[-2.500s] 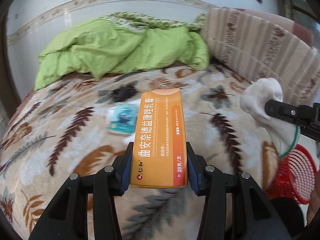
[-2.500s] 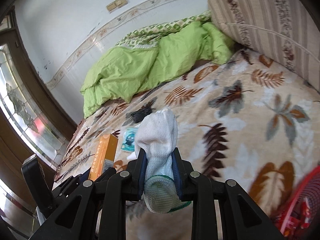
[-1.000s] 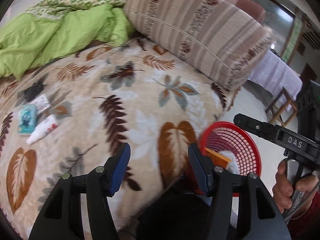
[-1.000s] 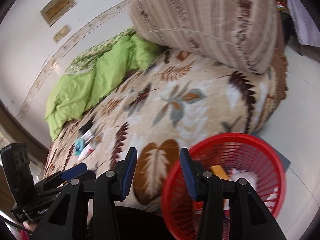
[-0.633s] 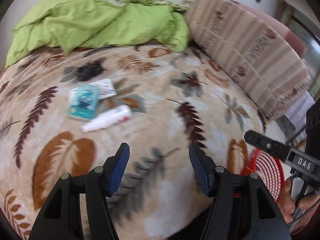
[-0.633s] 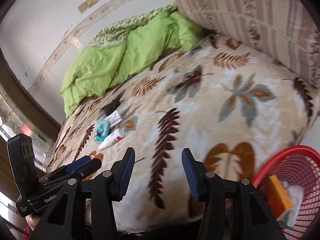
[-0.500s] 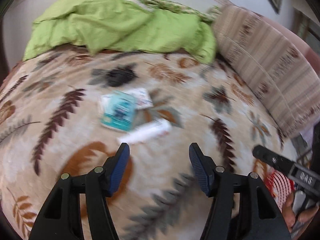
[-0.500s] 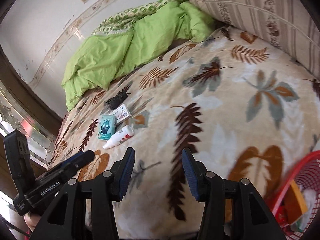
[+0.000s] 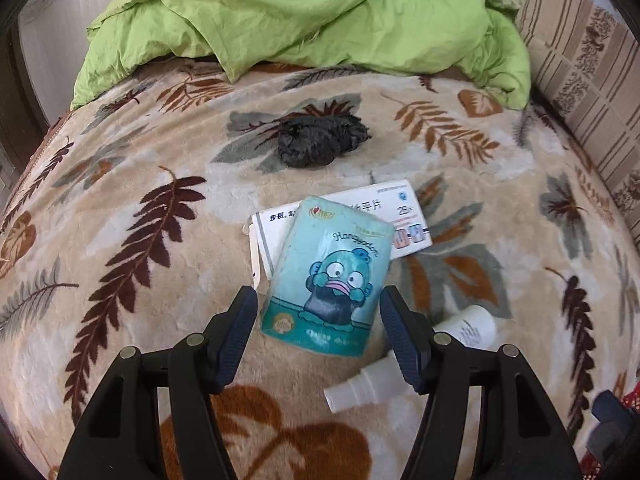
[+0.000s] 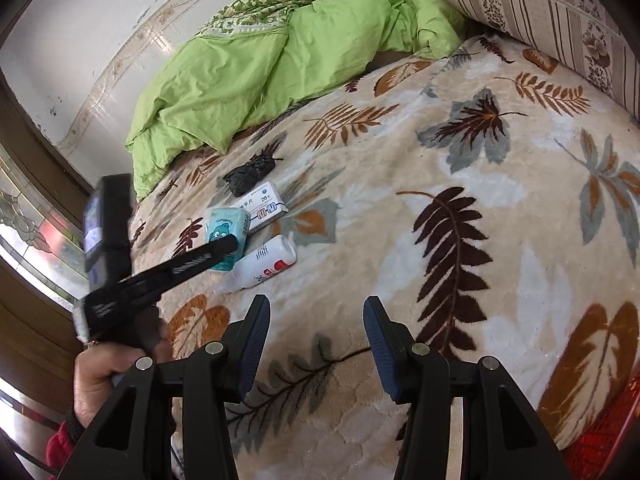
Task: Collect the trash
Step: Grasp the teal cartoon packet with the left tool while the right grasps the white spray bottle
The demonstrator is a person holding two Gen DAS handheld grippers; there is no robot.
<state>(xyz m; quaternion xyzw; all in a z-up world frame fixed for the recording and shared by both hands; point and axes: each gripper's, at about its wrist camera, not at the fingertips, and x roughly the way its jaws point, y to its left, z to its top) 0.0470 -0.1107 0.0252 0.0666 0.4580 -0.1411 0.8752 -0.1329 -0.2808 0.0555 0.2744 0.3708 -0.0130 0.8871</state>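
- The left hand-held gripper (image 9: 318, 320) is spread wide and holds nothing; it hangs low over the bed (image 9: 120, 208) with the teal tissue pack (image 9: 330, 276) lying between its jaws but not yet touched by them.
- The right hand-held gripper (image 10: 316, 340) is also wide open and empty, over a bare stretch of the leaf-patterned blanket, well apart from the litter.
- Four pieces are left on the bed: the teal tissue pack, which overlaps the white medicine box (image 9: 400, 216) beneath it; the white bottle (image 9: 416, 364) on its side just beside the pack; and the crumpled black bag (image 9: 320, 140) further back, near the green quilt (image 9: 304, 12).
- The red basket (image 10: 600, 448) shows only as a sliver at the bed's edge, and its contents cannot be seen, so how much is already collected cannot be told.
- Judging by the alignment, the tissue pack is the next pick; the task looks only partly done.
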